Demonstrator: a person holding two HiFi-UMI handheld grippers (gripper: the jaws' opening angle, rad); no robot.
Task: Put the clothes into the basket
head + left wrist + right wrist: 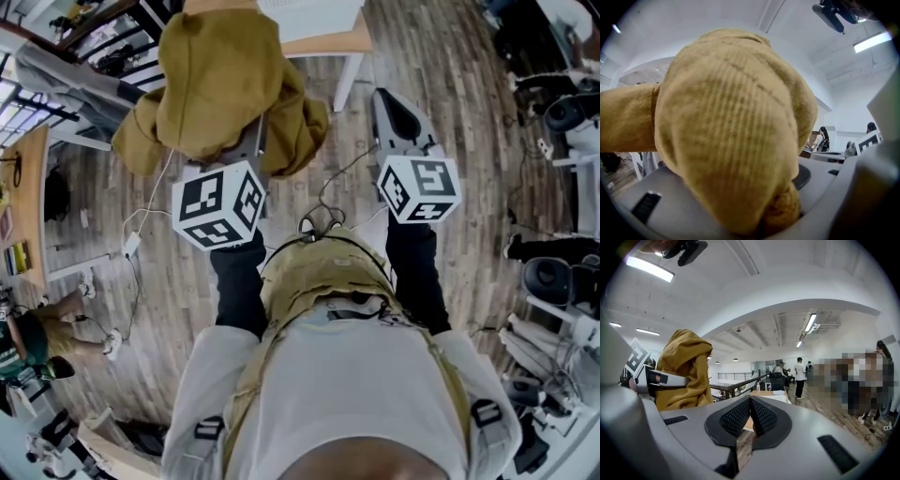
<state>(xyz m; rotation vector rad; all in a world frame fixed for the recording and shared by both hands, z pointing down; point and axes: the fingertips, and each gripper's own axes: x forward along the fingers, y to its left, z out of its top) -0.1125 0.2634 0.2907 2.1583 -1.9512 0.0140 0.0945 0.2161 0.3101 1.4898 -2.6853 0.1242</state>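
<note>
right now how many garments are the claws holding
1. A mustard-yellow garment hangs bunched in the left claw, which is shut on it. The right claw is shut with nothing in it. Other clothes may lie out of view.

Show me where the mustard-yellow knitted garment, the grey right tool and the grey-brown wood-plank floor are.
mustard-yellow knitted garment [220, 84], head view, middle of the bunched cloth.
grey right tool [750, 404], right gripper view, between its black pad tips.
grey-brown wood-plank floor [459, 84], head view, bare planks.
</note>
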